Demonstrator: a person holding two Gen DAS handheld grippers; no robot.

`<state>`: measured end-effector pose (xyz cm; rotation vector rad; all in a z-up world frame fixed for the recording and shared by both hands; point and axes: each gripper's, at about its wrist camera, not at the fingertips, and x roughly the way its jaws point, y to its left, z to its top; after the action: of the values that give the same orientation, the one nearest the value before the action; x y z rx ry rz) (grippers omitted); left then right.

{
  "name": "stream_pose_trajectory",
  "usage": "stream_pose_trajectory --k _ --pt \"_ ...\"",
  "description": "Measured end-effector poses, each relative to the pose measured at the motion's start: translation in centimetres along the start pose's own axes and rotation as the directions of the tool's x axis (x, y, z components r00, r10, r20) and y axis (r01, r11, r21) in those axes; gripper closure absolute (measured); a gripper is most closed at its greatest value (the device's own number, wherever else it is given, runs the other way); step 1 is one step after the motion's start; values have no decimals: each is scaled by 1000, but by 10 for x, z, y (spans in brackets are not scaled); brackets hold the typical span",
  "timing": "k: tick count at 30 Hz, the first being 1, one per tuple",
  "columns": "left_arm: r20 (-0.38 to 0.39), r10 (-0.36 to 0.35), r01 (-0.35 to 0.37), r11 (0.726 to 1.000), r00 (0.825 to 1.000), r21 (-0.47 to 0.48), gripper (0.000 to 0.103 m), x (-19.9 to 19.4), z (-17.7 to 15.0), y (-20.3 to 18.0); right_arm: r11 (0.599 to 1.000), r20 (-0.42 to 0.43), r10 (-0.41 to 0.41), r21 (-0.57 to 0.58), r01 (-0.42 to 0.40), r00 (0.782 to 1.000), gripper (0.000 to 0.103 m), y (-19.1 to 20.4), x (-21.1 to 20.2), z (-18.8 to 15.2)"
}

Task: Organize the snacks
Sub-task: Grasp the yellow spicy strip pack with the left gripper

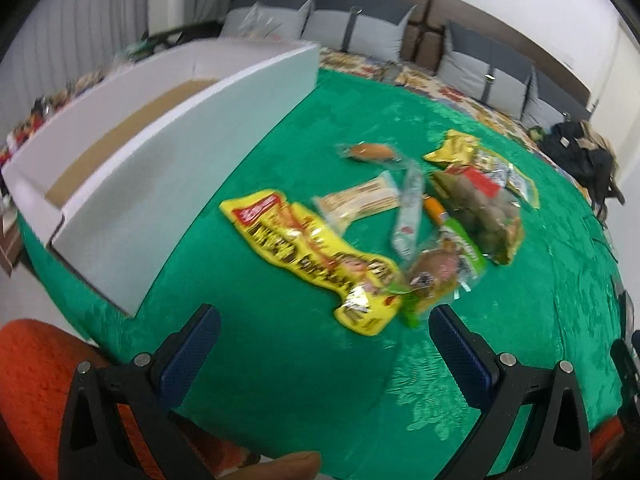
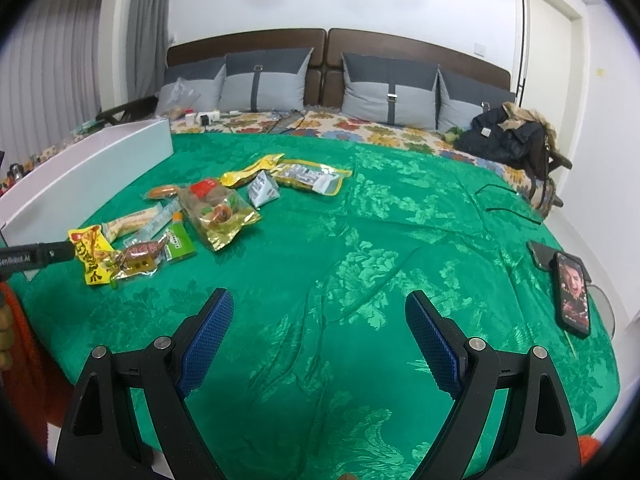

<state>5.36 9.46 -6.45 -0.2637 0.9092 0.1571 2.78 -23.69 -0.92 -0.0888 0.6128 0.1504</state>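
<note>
We hold the left gripper [image 1: 324, 340] with jaws wide and empty above the green bedspread [image 1: 280, 360], just short of the yellow snack packet [image 1: 316, 256]. The white box [image 1: 160, 160] lies left of that packet. Our right gripper [image 2: 319, 320] gapes wide too, well right of the snack pile [image 2: 208, 208].

The left gripper [image 1: 325, 338] is hanging over the green cloth [image 1: 280, 360] with its blue pads [image 1: 192, 354] far apart and nothing between them. A yellow bag [image 1: 316, 256] is lying just ahead of it. A brown snack [image 1: 434, 270] in a green pack is touching the bag's near end. Behind them a biscuit pack [image 1: 360, 200], a silver stick [image 1: 408, 212], a clear bag [image 1: 476, 208] and a small bun [image 1: 368, 151] are sitting close together. A white box [image 1: 168, 184] is standing open on the left, with a brown floor showing inside. Gray pillows [image 1: 356, 32] are leaning at the back. The picture is looking a bit blurry.
</note>
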Motion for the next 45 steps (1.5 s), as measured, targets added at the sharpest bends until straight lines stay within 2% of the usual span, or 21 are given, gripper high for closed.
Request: stream_pose_trajectory --k 4,7,11,14,16,21,23,25,26,31,33,35,37,38,39,41,42,45 --pt "-48 4 -6 999 999 -39 0 11 -1 14 1000 -3 10 -5 -10 1000 13 3 1 0" --pt "-94 7 -15 996 996 -89 0 30 13 19 1000 -8 17 -11 -17 1000 13 5 2 -1" --pt "-158 66 -81 992 985 -96 0 64 38 10 999 -21 24 -26 -25 999 13 9 4 -2" --pt "-225 118 -142 985 967 -94 0 94 45 6 999 -25 24 -47 -25 999 13 12 3 -4" --pt "-204 181 -195 979 962 -52 0 96 45 1 998 -24 18 -55 -19 1000 13 13 3 -4" --pt "-227 213 -206 977 950 57 0 81 29 10 999 -21 19 -35 -20 1000 13 8 3 -3" --pt "-228 191 -184 982 955 53 0 77 22 21 999 -26 31 -14 -32 999 13 5 6 -1" --pt "-242 146 -152 988 959 -8 0 77 19 33 999 -37 45 5 -45 998 13 4 10 -1" --pt "-247 167 -174 985 955 -9 0 79 21 36 999 -44 51 9 -51 998 13 4 12 -1" --pt "-174 184 -184 983 967 20 0 79 20 28 998 -51 59 -11 -60 997 13 9 12 -3" --pt "-190 191 -192 981 963 14 0 80 22 25 998 -58 64 -1 -64 996 13 9 12 -3" --pt "-222 168 -160 986 960 52 2 81 21 17 997 -79 81 22 -79 994 13 6 15 -5" --pt "-191 130 -107 986 973 125 19 75 18 7 992 -113 113 62 -106 987 13 -1 20 -8" --pt "-176 117 -90 983 977 158 33 72 17 0 990 -131 125 82 -115 983 13 -4 22 -10" --pt "-172 102 -71 982 980 177 53 69 17 -4 988 -153 133 102 -118 979 13 -8 25 -12" --pt "-161 58 -25 979 985 200 70 64 15 -9 985 -181 140 129 -117 973 13 -12 29 -16" --pt "-160 43 -10 979 986 202 74 62 14 -9 982 -198 146 147 -118 969 13 -14 31 -19" --pt "-164 -7 39 980 987 197 76 56 11 -2 972 -226 181 190 -139 957 13 -13 33 -20"
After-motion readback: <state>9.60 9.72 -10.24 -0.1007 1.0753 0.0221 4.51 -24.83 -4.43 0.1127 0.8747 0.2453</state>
